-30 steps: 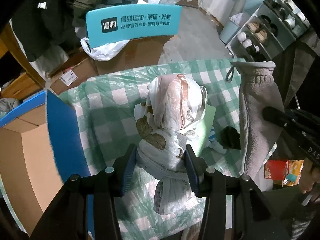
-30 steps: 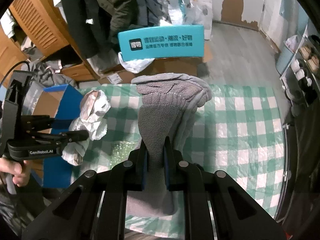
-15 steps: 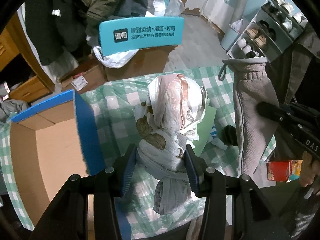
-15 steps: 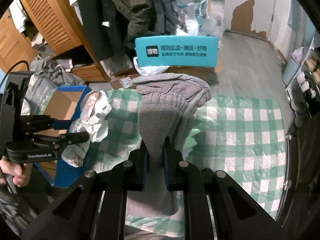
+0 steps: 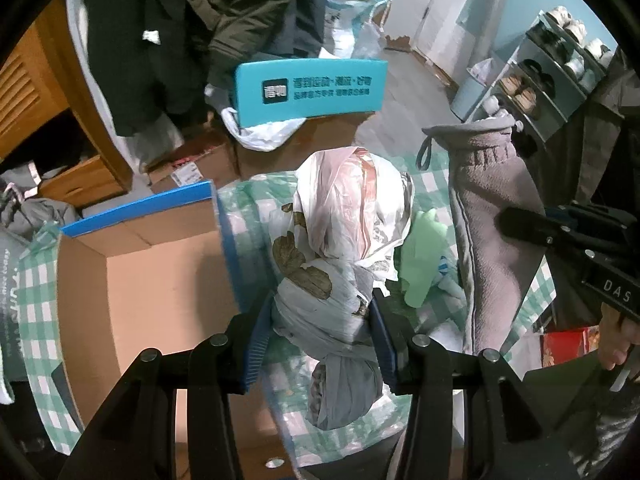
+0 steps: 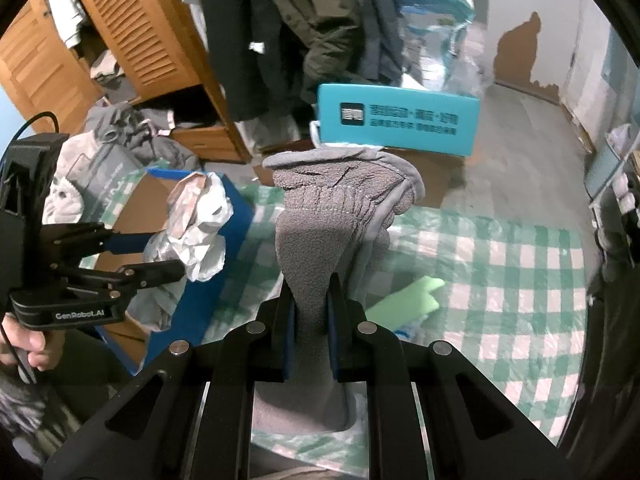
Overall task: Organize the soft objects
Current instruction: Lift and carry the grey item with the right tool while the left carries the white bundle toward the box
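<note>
The left gripper (image 5: 322,316) is clamped around the knotted waist of a bundle of plastic bags (image 5: 344,236), held beside the open cardboard box (image 5: 160,264). The right gripper (image 6: 312,316) pinches a grey fleece glove (image 6: 332,216) above the checked tablecloth (image 6: 500,264). Both look light, limp and squashy; the bags seem slippery, so the knot is probably the surest hold.

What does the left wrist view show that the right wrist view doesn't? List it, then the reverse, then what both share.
Left wrist view only: the shoe rack and a red packet low on the right.

Right wrist view only: the louvred doors and the hand holding the left claw.

Both: the bag bundle in the left claw, the grey glove in the right claw, the cardboard box, the teal sign, the checked cloth and the green item.
</note>
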`<move>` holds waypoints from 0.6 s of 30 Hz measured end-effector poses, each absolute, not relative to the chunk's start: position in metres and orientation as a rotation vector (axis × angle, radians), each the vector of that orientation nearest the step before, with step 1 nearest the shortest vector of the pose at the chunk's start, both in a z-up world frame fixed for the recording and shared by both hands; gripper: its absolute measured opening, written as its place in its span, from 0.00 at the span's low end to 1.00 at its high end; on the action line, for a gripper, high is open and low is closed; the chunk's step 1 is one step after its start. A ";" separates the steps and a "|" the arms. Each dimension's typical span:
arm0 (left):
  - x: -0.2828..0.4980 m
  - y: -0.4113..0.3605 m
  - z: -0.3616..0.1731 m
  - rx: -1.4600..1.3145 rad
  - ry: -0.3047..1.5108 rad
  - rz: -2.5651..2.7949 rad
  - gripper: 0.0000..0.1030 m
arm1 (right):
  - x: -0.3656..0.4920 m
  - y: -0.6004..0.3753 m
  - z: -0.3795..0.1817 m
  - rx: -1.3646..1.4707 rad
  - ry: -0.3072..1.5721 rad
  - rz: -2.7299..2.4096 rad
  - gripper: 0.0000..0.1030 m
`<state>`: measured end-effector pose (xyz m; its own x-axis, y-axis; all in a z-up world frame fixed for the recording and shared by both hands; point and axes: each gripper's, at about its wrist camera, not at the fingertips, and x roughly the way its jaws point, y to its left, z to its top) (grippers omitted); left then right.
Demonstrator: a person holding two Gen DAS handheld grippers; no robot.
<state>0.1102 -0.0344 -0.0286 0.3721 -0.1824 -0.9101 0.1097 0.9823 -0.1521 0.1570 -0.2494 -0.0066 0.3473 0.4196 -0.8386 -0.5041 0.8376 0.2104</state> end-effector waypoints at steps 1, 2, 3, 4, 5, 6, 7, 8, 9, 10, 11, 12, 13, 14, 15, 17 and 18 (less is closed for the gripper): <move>0.109 -0.031 -0.028 -0.070 1.172 -0.182 0.46 | 0.156 -0.244 -0.006 -0.095 1.060 0.607 0.12; 0.109 -0.028 -0.028 -0.070 1.170 -0.177 0.46 | 0.156 -0.240 -0.005 -0.098 1.060 0.612 0.12; 0.107 -0.024 -0.027 -0.071 1.167 -0.170 0.46 | 0.155 -0.236 -0.005 -0.102 1.060 0.618 0.12; 0.106 -0.019 -0.027 -0.072 1.167 -0.164 0.46 | 0.155 -0.229 -0.004 -0.108 1.061 0.627 0.12; 0.104 -0.016 -0.027 -0.074 1.166 -0.160 0.47 | 0.154 -0.226 -0.003 -0.110 1.060 0.632 0.12; 0.102 -0.012 -0.027 -0.077 1.165 -0.157 0.46 | 0.153 -0.221 -0.002 -0.113 1.060 0.640 0.12; 0.100 -0.007 -0.027 -0.080 1.163 -0.151 0.47 | 0.152 -0.216 -0.002 -0.116 1.061 0.647 0.12; 0.099 -0.004 -0.027 -0.083 1.162 -0.147 0.47 | 0.151 -0.210 -0.001 -0.122 1.060 0.655 0.12; 0.097 0.000 -0.027 -0.088 1.161 -0.143 0.46 | 0.150 -0.204 -0.001 -0.129 1.061 0.662 0.12; 0.095 0.005 -0.027 -0.094 1.159 -0.138 0.46 | 0.149 -0.199 0.000 -0.133 1.061 0.669 0.12; 0.094 0.009 -0.027 -0.098 1.158 -0.135 0.46 | 0.148 -0.192 0.000 -0.140 1.061 0.678 0.12; 0.092 0.013 -0.027 -0.101 1.157 -0.131 0.46 | 0.148 -0.187 0.000 -0.145 1.062 0.685 0.12; 0.091 0.016 -0.027 -0.104 1.156 -0.127 0.47 | 0.148 -0.182 0.001 -0.148 1.063 0.692 0.12; 0.090 0.020 -0.027 -0.109 1.155 -0.122 0.46 | 0.147 -0.176 0.001 -0.153 1.063 0.700 0.12; 0.089 0.024 -0.027 -0.114 1.153 -0.117 0.46 | 0.147 -0.170 0.001 -0.158 1.064 0.707 0.12; 0.085 0.032 -0.026 -0.121 1.149 -0.108 0.46 | 0.145 -0.160 0.000 -0.168 1.066 0.719 0.12; 0.084 0.037 -0.026 -0.125 1.146 -0.102 0.46 | 0.145 -0.155 0.000 -0.174 1.067 0.725 0.12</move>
